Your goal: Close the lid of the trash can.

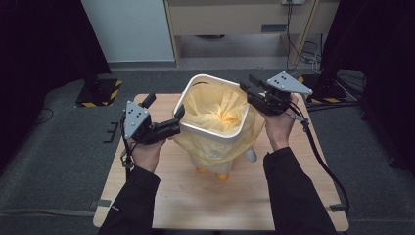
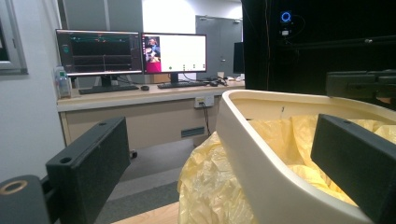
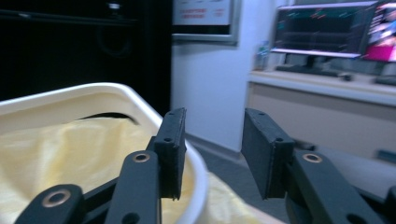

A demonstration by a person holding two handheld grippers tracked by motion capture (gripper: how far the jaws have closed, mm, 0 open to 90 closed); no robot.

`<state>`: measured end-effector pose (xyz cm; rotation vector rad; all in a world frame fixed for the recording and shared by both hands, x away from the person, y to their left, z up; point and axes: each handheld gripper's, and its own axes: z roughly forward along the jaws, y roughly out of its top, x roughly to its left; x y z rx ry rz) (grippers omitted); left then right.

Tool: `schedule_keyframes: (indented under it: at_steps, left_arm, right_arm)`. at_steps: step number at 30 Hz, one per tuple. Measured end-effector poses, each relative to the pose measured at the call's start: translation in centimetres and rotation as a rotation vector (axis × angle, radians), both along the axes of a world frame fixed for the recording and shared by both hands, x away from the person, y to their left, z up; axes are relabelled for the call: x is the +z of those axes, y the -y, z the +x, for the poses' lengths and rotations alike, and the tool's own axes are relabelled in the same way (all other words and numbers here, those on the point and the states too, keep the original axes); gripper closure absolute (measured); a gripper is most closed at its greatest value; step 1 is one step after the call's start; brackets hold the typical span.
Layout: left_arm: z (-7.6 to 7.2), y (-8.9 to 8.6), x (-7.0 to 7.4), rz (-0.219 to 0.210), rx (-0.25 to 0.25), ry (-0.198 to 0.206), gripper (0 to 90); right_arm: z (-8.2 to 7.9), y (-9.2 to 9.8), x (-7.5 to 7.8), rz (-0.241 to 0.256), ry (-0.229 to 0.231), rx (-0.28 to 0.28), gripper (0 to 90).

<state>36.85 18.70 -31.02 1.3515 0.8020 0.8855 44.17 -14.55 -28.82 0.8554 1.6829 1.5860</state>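
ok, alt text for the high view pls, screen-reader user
A person holds two open grippers at opposite rims of a white bin lined with a yellow bag, on a wooden table: left gripper astride the near-left rim, right gripper over the far-right corner.

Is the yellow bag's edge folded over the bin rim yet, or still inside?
Mostly over: the yellow bag hangs outside the white bin, below its bare rim. Far side: cannot tell.
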Motion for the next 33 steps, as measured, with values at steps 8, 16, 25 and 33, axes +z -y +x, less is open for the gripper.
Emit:
schedule_keyframes:
  at_steps: [8,16,25,33]
  left_arm:
    - [0.1,-0.1,-0.2,-0.003,-0.003,-0.002,3.9]
    - [0.3,-0.1,-0.8,0.0,0.003,-0.019,3.9]
    - [0.5,-0.2,-1.5,-0.029,-0.01,-0.031,4.0]
    - [0.2,-0.8,-1.2,-0.024,0.01,-0.053,4.6]
  right_arm:
    - [0.2,0.0,-0.2,0.005,0.016,-0.03,56.6]
    - [0.8,-0.2,-0.9,-0.015,0.004,-0.038,54.9]
    - [1.3,-0.1,-2.3,0.027,-0.033,-0.029,55.8]
    - [1.0,0.1,-2.0,0.005,-0.025,-0.063,41.1]
